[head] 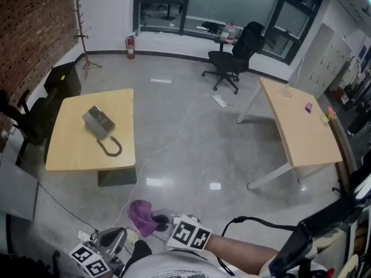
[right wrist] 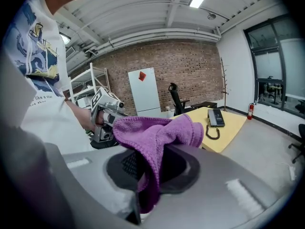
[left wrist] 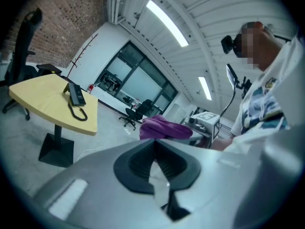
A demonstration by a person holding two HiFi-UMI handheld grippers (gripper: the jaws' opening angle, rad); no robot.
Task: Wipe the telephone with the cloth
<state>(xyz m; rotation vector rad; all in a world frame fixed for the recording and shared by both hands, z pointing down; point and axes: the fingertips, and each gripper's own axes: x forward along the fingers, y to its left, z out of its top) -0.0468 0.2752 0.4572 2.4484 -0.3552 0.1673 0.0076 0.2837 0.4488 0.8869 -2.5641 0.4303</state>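
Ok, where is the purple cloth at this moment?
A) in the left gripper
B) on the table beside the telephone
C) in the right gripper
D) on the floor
C: the purple cloth hangs pinched in the right gripper. The left gripper is shut on nothing, and the telephone lies on the table with no cloth by it.

Purple cloth (head: 141, 216), bunched and drooping, pinched in the right gripper (right wrist: 145, 175). Grey telephone (head: 98, 122) flat on the yellow bench (head: 69, 149), handset apparently cradled, cord (head: 110, 147) looped toward the bench's edge, well apart from cloth.
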